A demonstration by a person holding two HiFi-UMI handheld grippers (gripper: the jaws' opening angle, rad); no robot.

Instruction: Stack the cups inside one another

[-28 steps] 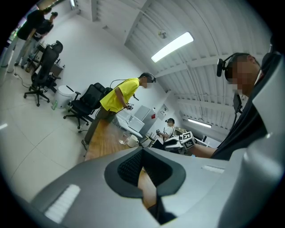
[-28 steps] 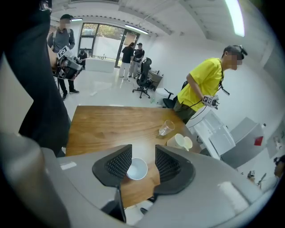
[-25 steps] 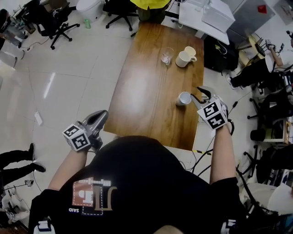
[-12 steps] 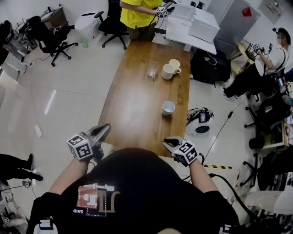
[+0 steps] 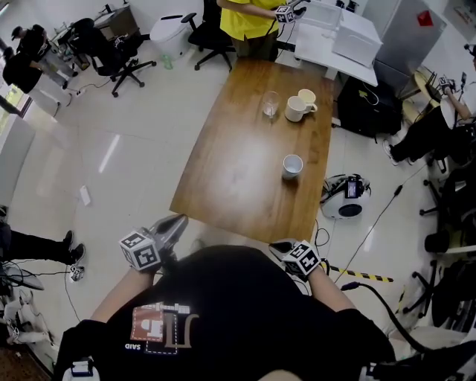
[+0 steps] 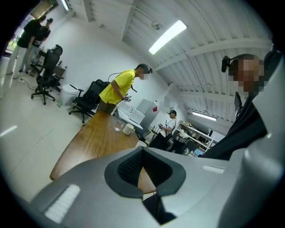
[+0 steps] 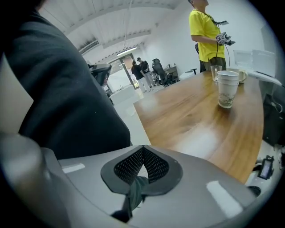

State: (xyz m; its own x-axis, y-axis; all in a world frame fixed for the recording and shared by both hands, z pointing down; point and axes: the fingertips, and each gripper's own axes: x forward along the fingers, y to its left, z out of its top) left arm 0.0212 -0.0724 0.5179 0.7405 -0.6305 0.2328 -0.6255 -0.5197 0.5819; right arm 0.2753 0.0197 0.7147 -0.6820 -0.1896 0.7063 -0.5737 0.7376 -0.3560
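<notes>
On the wooden table (image 5: 230, 149) stand a clear glass (image 5: 271, 104), a white mug (image 5: 297, 109) with a second white cup (image 5: 307, 95) just behind it, and a lone white cup (image 5: 292, 165) near the right edge. In the right gripper view that white cup (image 7: 227, 88) shows two rims, like one cup sitting inside another. My left gripper (image 5: 181, 219) hovers off the table's near left corner, shut and empty. My right gripper (image 5: 275, 244) is held close to my body below the near edge, also shut on nothing. Both are far from the cups.
A person in a yellow shirt (image 5: 249, 18) stands at the table's far end holding grippers. A white desk (image 5: 338, 33) lies beyond. A small white device (image 5: 346, 195) with a cable sits on the floor right of the table. Office chairs (image 5: 119, 52) stand far left.
My right gripper has drawn back from the white cup at the table's right edge to my body and gone from open to shut. The left gripper drifted slightly.
</notes>
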